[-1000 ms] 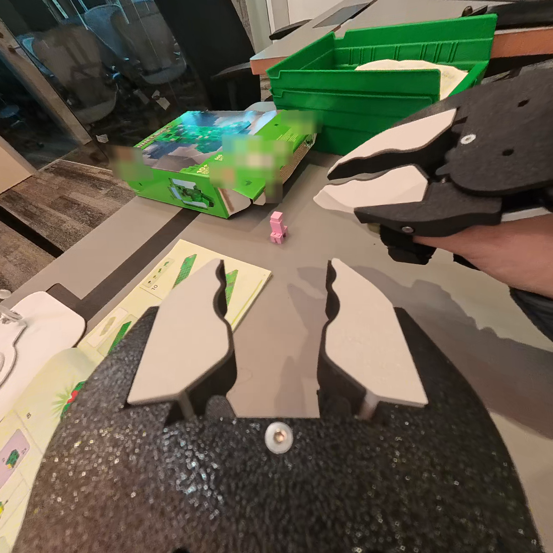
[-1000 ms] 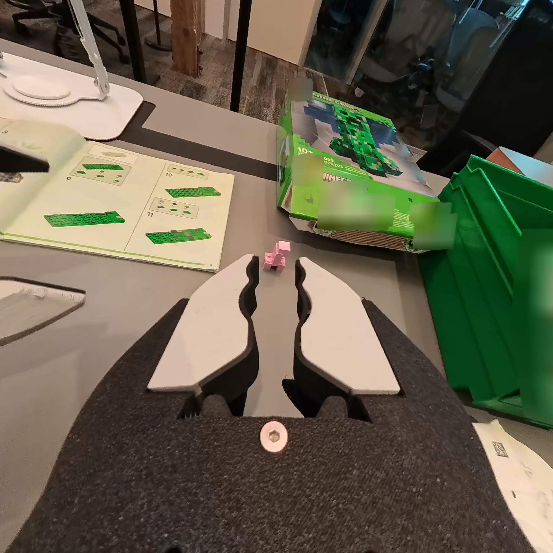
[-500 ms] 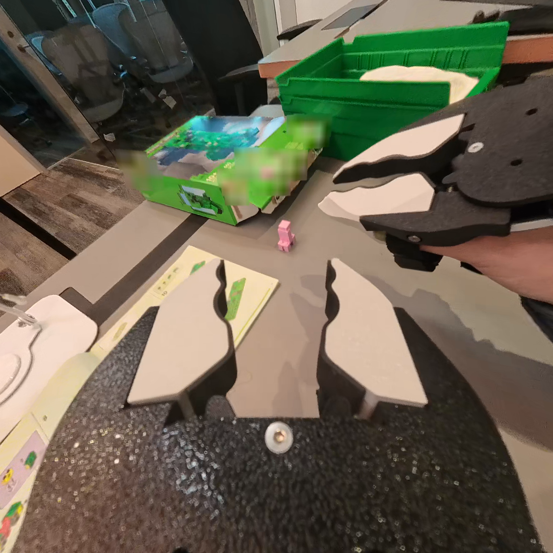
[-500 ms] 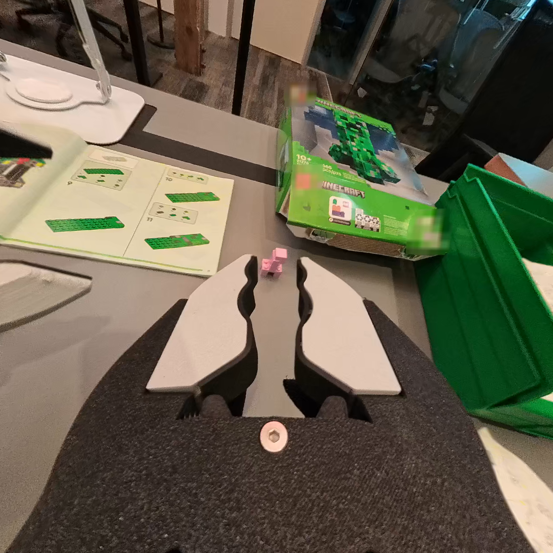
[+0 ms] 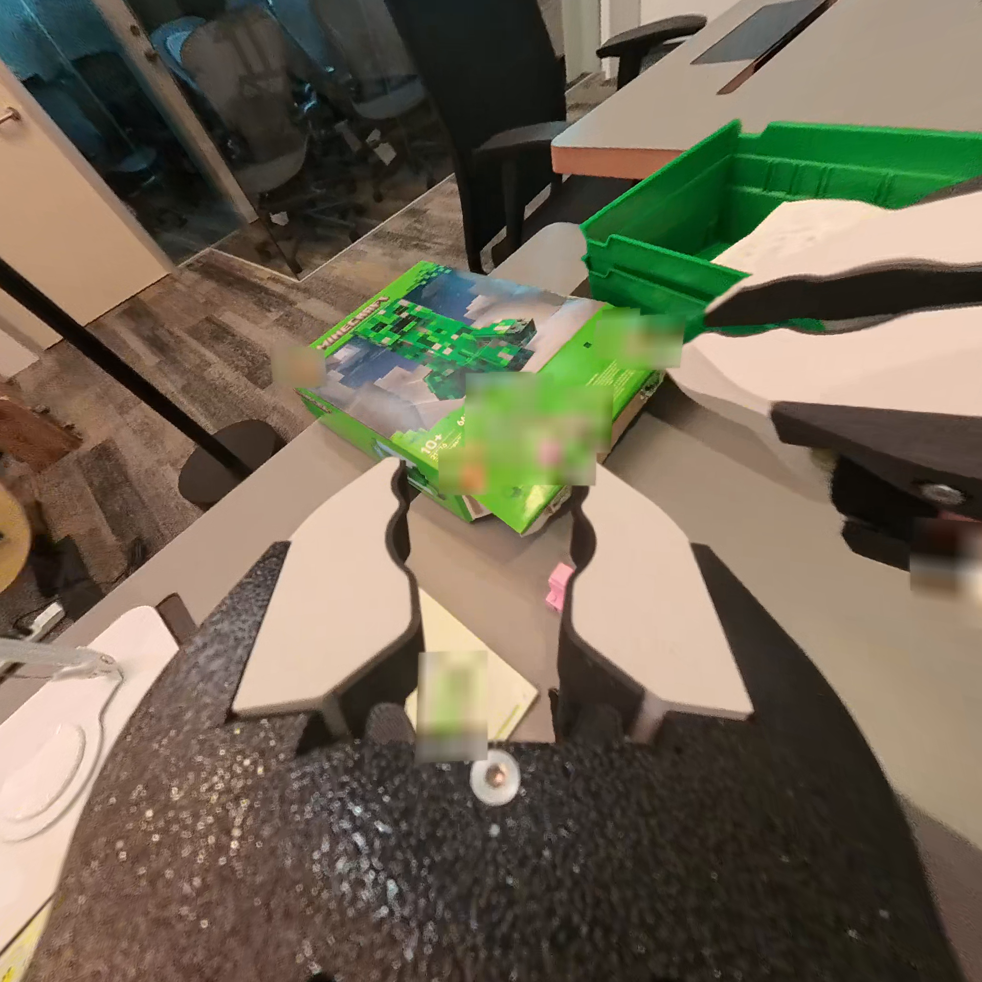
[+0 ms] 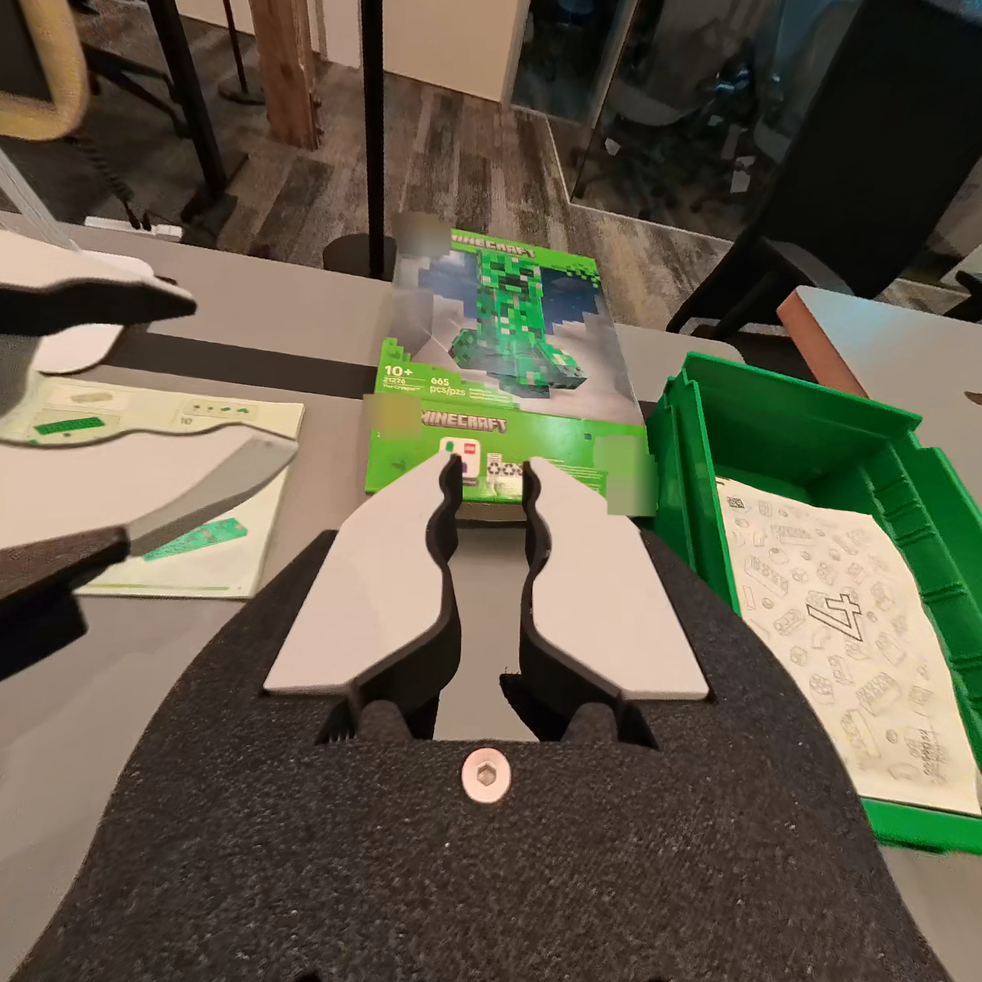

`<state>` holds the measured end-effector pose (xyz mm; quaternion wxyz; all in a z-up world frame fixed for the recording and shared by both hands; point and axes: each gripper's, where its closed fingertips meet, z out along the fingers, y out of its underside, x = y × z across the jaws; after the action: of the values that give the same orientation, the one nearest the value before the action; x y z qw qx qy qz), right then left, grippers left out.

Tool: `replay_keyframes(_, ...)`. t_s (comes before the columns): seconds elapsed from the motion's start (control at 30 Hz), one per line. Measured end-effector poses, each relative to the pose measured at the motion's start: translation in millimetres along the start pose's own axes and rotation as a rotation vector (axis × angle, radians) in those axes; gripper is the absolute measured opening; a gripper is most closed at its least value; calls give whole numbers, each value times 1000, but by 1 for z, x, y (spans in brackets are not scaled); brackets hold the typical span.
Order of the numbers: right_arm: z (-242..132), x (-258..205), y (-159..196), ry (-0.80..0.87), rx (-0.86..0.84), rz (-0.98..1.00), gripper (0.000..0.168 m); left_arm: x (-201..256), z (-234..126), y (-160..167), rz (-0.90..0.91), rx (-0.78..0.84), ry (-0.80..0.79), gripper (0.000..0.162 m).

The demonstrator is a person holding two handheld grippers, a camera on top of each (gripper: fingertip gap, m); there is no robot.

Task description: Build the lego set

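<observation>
A small pink lego figure (image 5: pixel 557 587) stands on the grey table (image 5: pixel 701 478), half hidden behind my left gripper's right finger. My left gripper (image 5: pixel 489 486) is open and empty, above the instruction booklet (image 5: pixel 467 632). My right gripper (image 6: pixel 491 467) is open with a narrow gap and empty, pointing at the green lego box (image 6: pixel 505 345). The pink figure does not show in the right wrist view. The right gripper also shows at the right of the left wrist view (image 5: pixel 797 340), and the left gripper (image 6: pixel 79 478) at the left of the right wrist view.
A green bin (image 6: pixel 786 425) holding a printed paper bag (image 6: pixel 829 637) stands right of the box; it also shows in the left wrist view (image 5: pixel 744 212). The open booklet (image 6: pixel 212 558) lies at the left. A white lamp base (image 5: pixel 64 717) sits near the table's left edge. The small pink lego figure (image 5: pixel 557 587) is about equally far from each gripper, around 15 cm.
Both grippers have moved forward toward the box, jaws unchanged. The pink figure has slipped out of the right wrist view and now sits beside my left gripper's right finger.
</observation>
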<state>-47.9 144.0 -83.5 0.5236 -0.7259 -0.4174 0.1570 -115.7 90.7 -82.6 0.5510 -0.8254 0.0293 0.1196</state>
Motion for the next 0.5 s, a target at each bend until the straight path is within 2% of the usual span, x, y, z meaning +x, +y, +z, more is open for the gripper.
replay_keyframes(0.13, 3, 4, 6, -18, -14, 20, 21, 8, 20, 8, -3, -45, 14, 58)
replay_keyframes(0.27, 0, -4, 3, -51, -4, 18, 21, 5, 18, 19, 31, -79, -12, 63)
replay_keyframes(0.37, -4, -21, -1, -95, 9, -11, 21, -12, -5, 29, 35, -93, -42, 70)
replay_keyframes(0.5, -5, -53, -11, -171, 40, -68, 21, -65, -72, 64, 48, -135, -126, 72)
